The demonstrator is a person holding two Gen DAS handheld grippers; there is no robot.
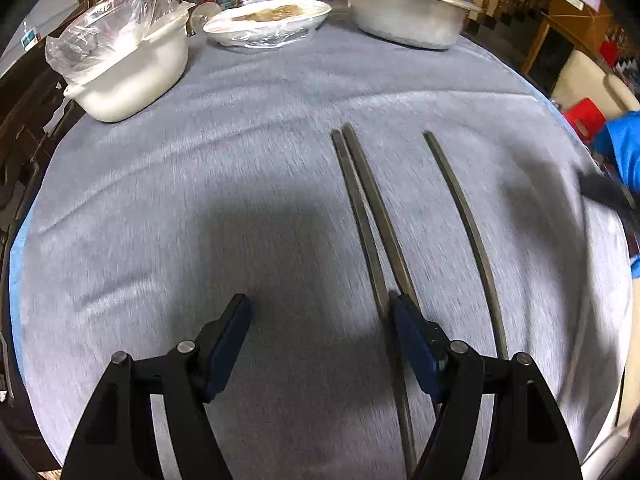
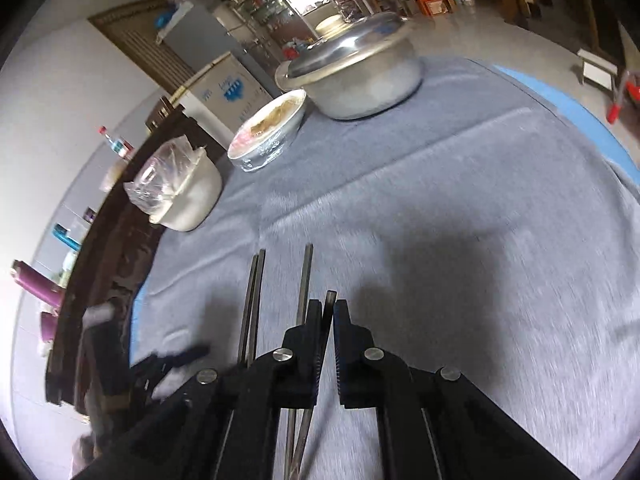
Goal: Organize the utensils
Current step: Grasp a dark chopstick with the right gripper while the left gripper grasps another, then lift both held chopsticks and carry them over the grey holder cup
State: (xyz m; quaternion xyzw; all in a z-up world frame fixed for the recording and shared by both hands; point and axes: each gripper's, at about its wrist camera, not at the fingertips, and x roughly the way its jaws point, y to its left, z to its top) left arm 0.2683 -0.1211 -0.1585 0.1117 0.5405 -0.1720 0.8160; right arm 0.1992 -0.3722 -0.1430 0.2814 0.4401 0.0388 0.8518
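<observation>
Four dark chopsticks are in play on the grey cloth (image 1: 240, 140). In the left wrist view, a pair (image 1: 362, 200) is seen lying side by side, touching or nearly so, with a single stick (image 1: 460, 208) lying apart to its right. The left gripper (image 1: 320, 320) is held low over the cloth with its jaws wide and nothing between them; its right finger (image 1: 412, 336) sits over the near end of the pair, though contact cannot be confirmed.

In the right wrist view, the right gripper (image 2: 327, 320) is seen with its jaws narrow, closed on a fourth stick (image 2: 330, 300), whose tip pokes up just past the fingertips. The single stick (image 2: 307, 272) lies just left of the held one, and the pair (image 2: 256, 280) further left.

The step in hand is judged to be the bringing of the held stick beside the single one, so that a second pair is formed.

Several things could go wrong. The held stick is thin and smooth and is gripped near one end, so it could pivot or slip if the grip is loosened early. The single stick could be knocked askew by the right gripper's left finger, which is very close to it. The laid pair could be dragged apart if the left gripper's right finger brushes it. The cloth is wrinkled, so a released stick may roll or settle crooked.

A white pot (image 1: 132, 80), a bowl (image 1: 268, 24) and a metal pot (image 1: 404, 12) stand well apart at the far side and are unlikely to be disturbed.
</observation>
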